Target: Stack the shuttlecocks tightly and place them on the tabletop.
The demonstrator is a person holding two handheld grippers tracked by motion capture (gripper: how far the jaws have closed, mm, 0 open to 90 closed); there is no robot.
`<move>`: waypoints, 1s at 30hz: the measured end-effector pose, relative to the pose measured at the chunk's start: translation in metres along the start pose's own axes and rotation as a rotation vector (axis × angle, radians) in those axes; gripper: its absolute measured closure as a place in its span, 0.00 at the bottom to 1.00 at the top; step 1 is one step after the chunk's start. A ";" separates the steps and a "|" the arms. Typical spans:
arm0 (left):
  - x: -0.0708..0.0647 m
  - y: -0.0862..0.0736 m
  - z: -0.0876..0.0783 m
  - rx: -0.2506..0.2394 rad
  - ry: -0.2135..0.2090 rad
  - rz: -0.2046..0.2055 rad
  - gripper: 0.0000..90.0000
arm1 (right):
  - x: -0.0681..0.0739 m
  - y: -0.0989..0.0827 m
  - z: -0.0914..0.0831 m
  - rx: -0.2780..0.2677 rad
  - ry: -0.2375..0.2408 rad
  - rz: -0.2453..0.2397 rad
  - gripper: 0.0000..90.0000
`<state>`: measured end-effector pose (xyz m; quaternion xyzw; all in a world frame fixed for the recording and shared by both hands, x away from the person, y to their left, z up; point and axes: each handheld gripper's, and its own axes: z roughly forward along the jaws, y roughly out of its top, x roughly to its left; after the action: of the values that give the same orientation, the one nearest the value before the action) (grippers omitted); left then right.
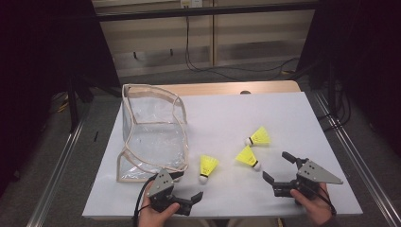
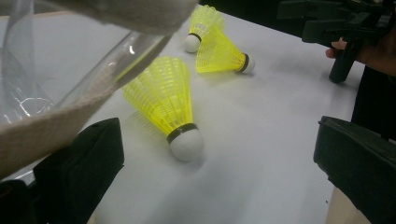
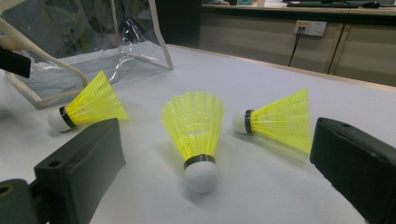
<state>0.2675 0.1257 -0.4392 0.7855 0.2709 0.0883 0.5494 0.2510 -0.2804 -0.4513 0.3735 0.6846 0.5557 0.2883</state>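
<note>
Shuttlecocks, three of them and all yellow with white cork tips, lie on the white table top (image 1: 227, 113) between the two grippers and a clear bag. The right gripper (image 1: 278, 166) has its jaws spread wide with nothing between them, and its own view looks straight at the middle shuttlecock (image 3: 195, 135), which rests just ahead of the gap with its cork toward the jaws. The left gripper (image 1: 188, 185) is likewise spread wide and grips nothing; the nearest shuttlecock (image 2: 164, 103) lies just in front of its jaws, cork toward them. Its left jaw sits close under the cloth-edged rim of the clear bag (image 1: 152, 135), though whether the two touch is hard to judge from that blurred close view. In the high view the near-left shuttlecock (image 1: 207, 168) rests just right of the bag's front corner, the middle one (image 1: 248, 157) lies a little farther right, near the right gripper, and the third shuttlecock (image 1: 258, 137) lies beyond it, toward the far side. All three lie apart from one another. The bag stands open on the left part of the table, its trimmed edge sagging. A hand (image 1: 316, 204) holds the right gripper at the near table edge.
</note>
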 end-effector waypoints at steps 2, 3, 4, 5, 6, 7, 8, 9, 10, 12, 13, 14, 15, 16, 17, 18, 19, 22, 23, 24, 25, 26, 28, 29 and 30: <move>-0.002 0.001 0.003 0.000 0.005 0.003 0.02 | 0.000 0.000 0.000 -0.001 0.002 -0.001 0.02; -0.003 0.001 0.004 0.002 0.002 0.002 0.02 | 0.000 0.000 0.000 -0.001 0.001 -0.002 0.02; -0.003 0.002 0.005 -0.001 0.003 0.002 0.02 | 0.000 0.000 0.000 0.000 0.000 -0.002 0.02; -0.004 0.002 0.007 0.001 0.009 -0.003 0.02 | 0.000 0.000 0.000 0.000 0.001 -0.002 0.02; -0.004 0.003 0.007 0.004 0.006 -0.003 0.02 | 0.000 0.000 0.000 -0.001 0.002 0.000 0.02; -0.004 0.003 0.007 0.004 0.006 -0.003 0.02 | 0.000 0.000 0.000 0.000 0.001 -0.002 0.02; -0.004 0.003 0.008 0.005 0.010 -0.004 0.02 | 0.000 0.000 0.000 -0.001 0.002 -0.001 0.02; -0.005 0.004 0.010 0.005 0.014 -0.015 0.02 | 0.000 0.000 -0.001 0.000 0.001 -0.001 0.02; -0.005 0.004 0.010 0.004 0.017 -0.014 0.02 | 0.000 0.000 -0.001 0.000 0.000 0.000 0.02; -0.005 0.005 0.011 0.009 0.017 -0.022 0.02 | 0.000 0.000 -0.001 0.000 -0.001 -0.001 0.02; -0.005 0.005 0.011 0.009 0.017 -0.022 0.02 | 0.000 0.000 -0.001 0.000 -0.001 -0.001 0.02; -0.005 0.006 0.011 0.008 0.018 -0.025 0.02 | 0.000 0.000 -0.001 0.000 0.000 0.000 0.02; -0.006 0.006 0.012 0.009 0.019 -0.029 0.02 | 0.000 0.000 -0.001 0.000 0.000 0.000 0.02; -0.006 0.007 0.012 0.016 0.022 -0.031 0.02 | 0.000 0.000 -0.001 -0.001 0.000 -0.001 0.03; -0.007 0.007 0.012 0.021 0.025 -0.031 0.02 | 0.000 0.000 -0.001 -0.001 -0.001 -0.001 0.03; -0.007 0.008 0.012 0.019 0.028 -0.035 0.02 | 0.000 0.000 -0.001 -0.002 0.000 -0.002 0.03; -0.008 0.008 0.013 0.018 0.030 -0.039 0.02 | 0.000 0.000 -0.001 -0.003 0.001 -0.003 0.03; -0.011 0.009 0.015 0.037 0.029 -0.033 0.02 | 0.000 0.000 -0.001 0.000 -0.002 -0.003 0.03; -0.011 0.009 0.015 0.037 0.029 -0.033 0.02 | 0.000 0.000 -0.001 -0.001 -0.002 -0.003 0.03; -0.012 0.010 0.016 0.034 0.030 -0.035 0.02 | 0.000 0.000 -0.001 -0.002 -0.001 -0.002 0.03; -0.012 0.010 0.016 0.034 0.032 -0.042 0.02 | 0.000 0.000 -0.001 -0.002 -0.001 -0.002 0.03; -0.013 0.011 0.016 0.038 0.033 -0.047 0.02 | 0.000 0.000 -0.002 0.000 -0.002 -0.002 0.03; -0.013 0.012 0.017 0.045 0.034 -0.049 0.02 | 0.000 0.000 -0.002 0.000 -0.002 0.002 0.03; -0.014 0.012 0.018 0.047 0.038 -0.052 0.02 | 0.000 0.000 -0.002 0.000 -0.001 0.003 0.03; -0.014 0.013 0.019 0.048 0.038 -0.056 0.02 | 0.000 0.000 -0.002 -0.002 0.000 0.003 0.03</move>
<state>0.2677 0.0999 -0.4325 0.7887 0.3053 0.0811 0.5274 0.2498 -0.2816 -0.4509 0.3742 0.6834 0.5570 0.2877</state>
